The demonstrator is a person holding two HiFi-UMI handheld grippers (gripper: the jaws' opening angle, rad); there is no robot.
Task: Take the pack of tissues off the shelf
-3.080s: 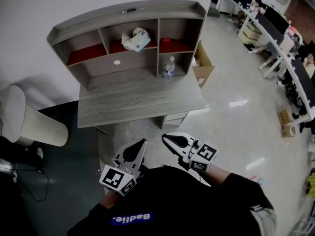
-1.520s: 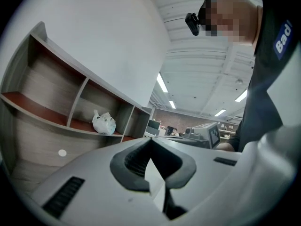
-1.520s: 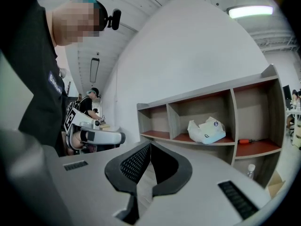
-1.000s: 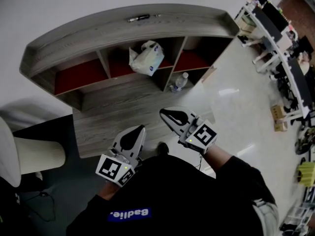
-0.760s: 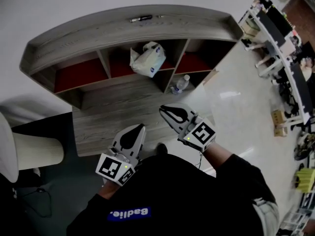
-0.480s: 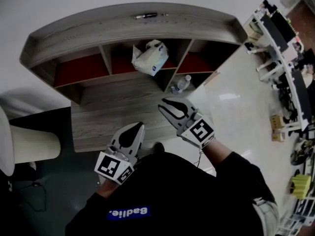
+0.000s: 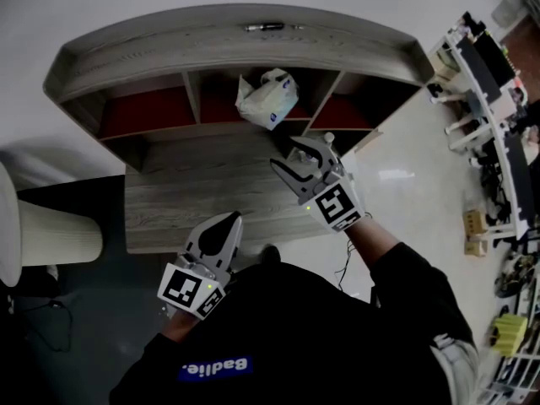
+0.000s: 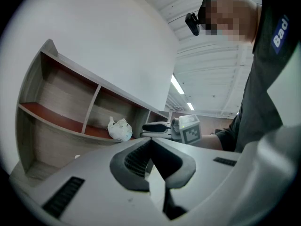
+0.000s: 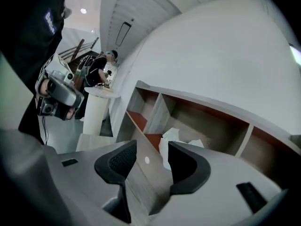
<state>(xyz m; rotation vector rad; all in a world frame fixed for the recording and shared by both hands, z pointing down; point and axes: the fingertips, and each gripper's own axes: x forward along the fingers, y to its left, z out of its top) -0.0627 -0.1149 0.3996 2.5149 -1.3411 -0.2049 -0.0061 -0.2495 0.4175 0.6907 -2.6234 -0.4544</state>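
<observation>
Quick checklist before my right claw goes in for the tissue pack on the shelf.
1. Right claw open: ok, jaws apart and opening, nothing between them.
2. Tissue pack reachable in the middle compartment of the shelf: ok, nothing in front.
3. Aim: ok, pack shows through the gap between the jaws.
4. Close enough to grip: not ok, claw is over the desk, short of the shelf.
5. Left claw clear: ok, shut, back near the desk's front edge.
</observation>
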